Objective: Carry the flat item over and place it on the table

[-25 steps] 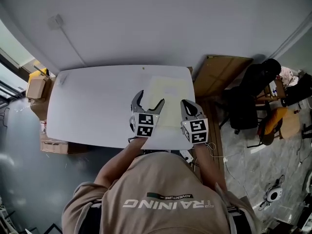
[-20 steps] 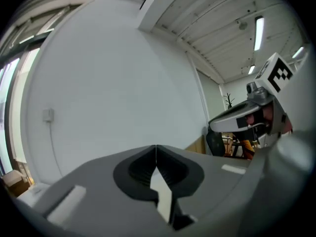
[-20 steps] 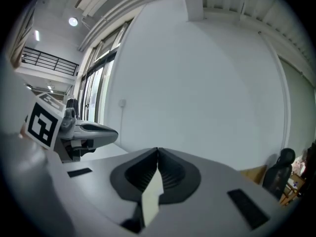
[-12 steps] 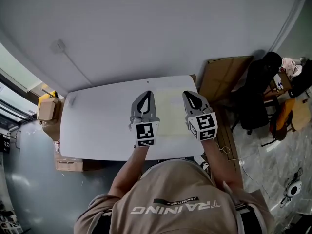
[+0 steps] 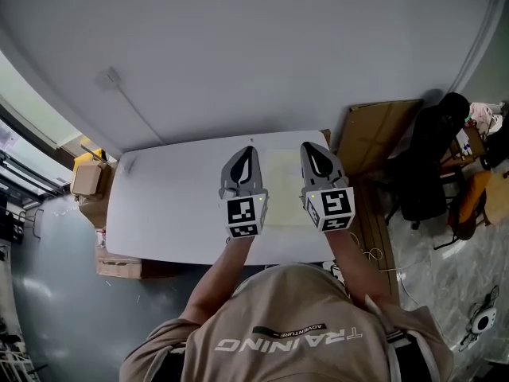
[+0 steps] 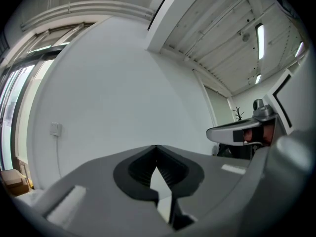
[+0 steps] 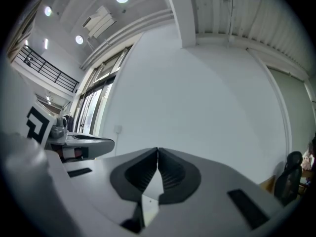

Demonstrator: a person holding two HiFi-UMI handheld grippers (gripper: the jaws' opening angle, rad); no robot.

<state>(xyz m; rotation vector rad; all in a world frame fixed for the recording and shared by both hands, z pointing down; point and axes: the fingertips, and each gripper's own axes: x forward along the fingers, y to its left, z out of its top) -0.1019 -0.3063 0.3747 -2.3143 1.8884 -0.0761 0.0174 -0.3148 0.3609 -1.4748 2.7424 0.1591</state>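
Note:
A pale yellow flat sheet (image 5: 284,191) lies on the white table (image 5: 171,205), toward its right end. In the head view my left gripper (image 5: 247,150) and right gripper (image 5: 311,146) are held side by side above the table, one on each side of the sheet. Both are shut with nothing between their jaws. The left gripper view shows its closed jaws (image 6: 156,147) pointing at the bare white wall, with the right gripper (image 6: 239,132) off to the side. The right gripper view likewise shows closed jaws (image 7: 157,150) against the wall. Neither gripper view shows the sheet.
A large cardboard sheet (image 5: 378,130) leans right of the table, with a black chair (image 5: 425,173) beyond it. Cardboard boxes (image 5: 86,179) sit at the table's left end, and another box (image 5: 119,267) under its near edge. A wall socket (image 5: 107,76) is on the far wall.
The left gripper's jaws have gone from open to shut, empty. Both grippers have lifted away from the sheet and now point toward the wall. The sheet stays on the table.

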